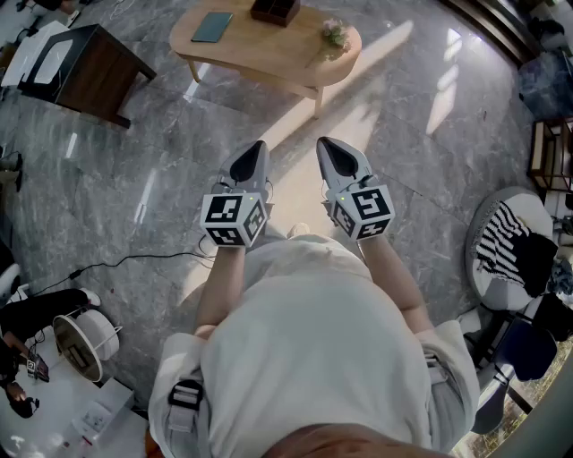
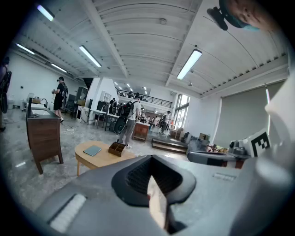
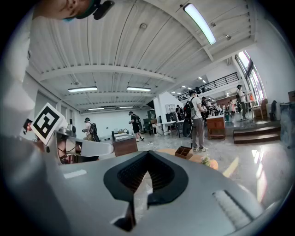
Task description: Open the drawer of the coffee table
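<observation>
- The coffee-table worktop (image 1: 260, 49), a low oval of pale wood on slim legs, stands ahead of the person at the top of the head view, well apart from both tongs. No view shows its drawer front.
- Between the tongs and the worktop lies a stretch of grey marble floor (image 1: 134, 179), crossed by a band of sunlight.
- The left tongs (image 1: 257, 148) have their jaws pressed together with nothing between them. They are held out in front of the body, just beside the right tongs.
- The right tongs (image 1: 329, 146) are likewise closed and grip nothing.
- A dark wooden cabinet (image 1: 85, 67) stands to the left of the worktop, apart from it.
- A black cable (image 1: 134, 260) trails over the floor at the left, near a white round appliance (image 1: 83, 340).
- A round seat with a striped cloth (image 1: 503, 237) sits at the right edge.
- In the gripper views, people with backpacks (image 2: 133, 115) stand beyond the worktop.
- A dark wooden divided tray (image 1: 275, 11) sits at the worktop's far edge. Its compartments are too small to tell what they hold.
- A teal book (image 1: 212, 27) lies flat to the tray's left.
- A small bunch of flowers (image 1: 335, 36) rests near the worktop's right end.
</observation>
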`<state>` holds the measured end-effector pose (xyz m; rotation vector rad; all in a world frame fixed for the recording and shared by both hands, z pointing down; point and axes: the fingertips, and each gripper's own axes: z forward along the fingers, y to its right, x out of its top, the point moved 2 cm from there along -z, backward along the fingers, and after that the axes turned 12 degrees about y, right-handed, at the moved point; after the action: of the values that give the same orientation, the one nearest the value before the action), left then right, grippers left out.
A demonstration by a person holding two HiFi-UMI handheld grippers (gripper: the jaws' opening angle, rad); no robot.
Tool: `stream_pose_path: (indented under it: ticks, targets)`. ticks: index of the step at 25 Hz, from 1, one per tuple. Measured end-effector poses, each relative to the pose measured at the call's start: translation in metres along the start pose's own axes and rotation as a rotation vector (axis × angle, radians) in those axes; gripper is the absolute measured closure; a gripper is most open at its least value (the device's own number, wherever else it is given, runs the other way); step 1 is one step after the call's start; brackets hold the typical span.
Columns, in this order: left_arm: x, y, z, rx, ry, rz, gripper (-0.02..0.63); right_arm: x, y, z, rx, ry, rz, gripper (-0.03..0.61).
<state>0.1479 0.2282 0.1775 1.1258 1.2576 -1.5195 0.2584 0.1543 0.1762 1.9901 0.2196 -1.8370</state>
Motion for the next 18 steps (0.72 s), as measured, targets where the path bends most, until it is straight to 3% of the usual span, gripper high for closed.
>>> stream_pose_path:
  ticks: [4,8,18]
  targets:
    - [0.002,0.004,-0.017,0.009,0.027,-0.039,0.615,0.000,-0.013,-0.010,0.017,-0.006,-0.016,0.580]
    - [-0.002,0.004,-0.028,-0.005,0.009,-0.017,0.615,-0.001,-0.024,-0.014,0.030,0.000,-0.022,0.580]
    - [-0.007,-0.011,-0.051,0.100,0.035,-0.051,0.615,-0.003,-0.034,-0.027,0.053,-0.002,0.007,0.577]
